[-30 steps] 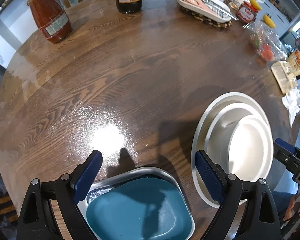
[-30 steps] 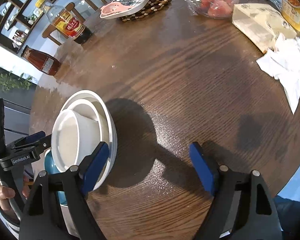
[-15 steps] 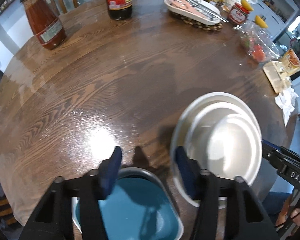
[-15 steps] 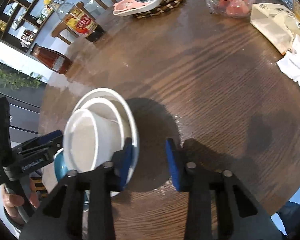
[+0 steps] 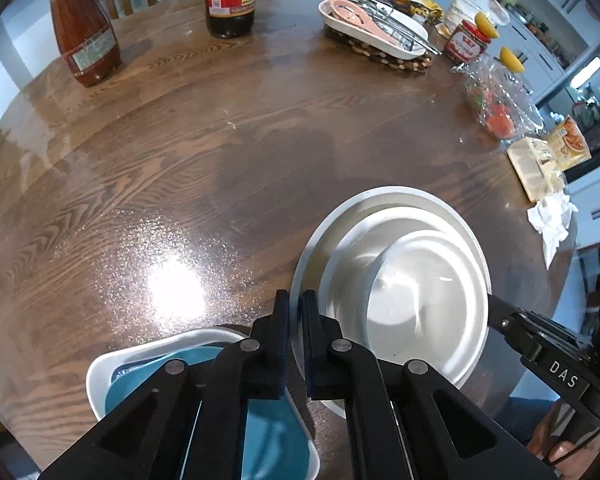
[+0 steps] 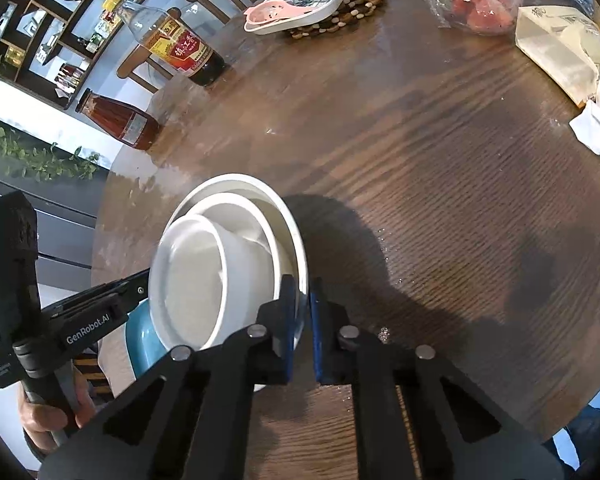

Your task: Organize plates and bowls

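While both hands share one load, I judge the step to be a two-sided lift of the nested white dishes, and doing it well means raising both sides at the same pace. The wide rim should stay level, so the bowls inside do not slide.

From the left wrist view, my left gripper [image 5: 295,300] points steeply down at the round brown wooden counter [image 5: 220,140]. Its jaws have just been closing and now pinch the near left rim of the wide white round plate [image 5: 380,196], with only that thin edge between the pads. A medium white bowl [image 5: 348,264] sits in the plate and a small white bowl [image 5: 420,292] sits in that one, pushed toward the far side from my jaws. That off-centre weight will pull away from this grip. Beside and below my jaws lies a teal square dish [image 5: 268,432] nested in a white square dish [image 5: 112,360], just beside the plate. I cannot tell whether they touch it.

From the right wrist view, my right gripper [image 6: 300,292] has also just been closing its jaws. They are clamped on the opposite rim of the same plate, with the rim running up between the blue pads. The stack lies to the left of these jaws and partly covers the teal dish. I cannot tell whether the plate has left the counter.
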Demonstrator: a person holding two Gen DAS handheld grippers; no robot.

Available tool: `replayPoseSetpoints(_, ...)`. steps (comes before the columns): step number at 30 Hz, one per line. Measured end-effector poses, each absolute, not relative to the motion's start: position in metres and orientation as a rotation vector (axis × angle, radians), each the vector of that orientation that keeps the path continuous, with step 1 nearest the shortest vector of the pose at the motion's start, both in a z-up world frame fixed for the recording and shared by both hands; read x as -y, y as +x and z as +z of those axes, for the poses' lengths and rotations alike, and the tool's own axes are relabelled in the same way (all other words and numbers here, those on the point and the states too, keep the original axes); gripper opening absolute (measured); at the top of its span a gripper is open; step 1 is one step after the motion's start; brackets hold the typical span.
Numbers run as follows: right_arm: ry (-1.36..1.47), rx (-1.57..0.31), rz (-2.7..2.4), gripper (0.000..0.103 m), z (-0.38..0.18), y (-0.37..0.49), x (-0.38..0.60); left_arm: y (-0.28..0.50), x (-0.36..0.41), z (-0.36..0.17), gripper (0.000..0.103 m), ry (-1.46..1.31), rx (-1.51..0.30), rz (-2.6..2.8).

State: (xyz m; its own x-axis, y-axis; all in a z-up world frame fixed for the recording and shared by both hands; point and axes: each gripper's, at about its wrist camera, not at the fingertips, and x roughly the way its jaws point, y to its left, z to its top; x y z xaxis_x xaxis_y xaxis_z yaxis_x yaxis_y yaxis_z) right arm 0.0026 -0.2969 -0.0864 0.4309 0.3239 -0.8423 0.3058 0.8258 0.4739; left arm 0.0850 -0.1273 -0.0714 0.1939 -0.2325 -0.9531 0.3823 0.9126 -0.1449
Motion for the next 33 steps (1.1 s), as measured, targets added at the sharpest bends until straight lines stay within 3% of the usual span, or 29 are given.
replayPoseSetpoints(33, 0.571, -1.086, -0.008, 0.01, -0.057, -0.01, 0.296, 0.057, 0.13, -0.039, 0.002, 0.114, -1.121, -0.383)
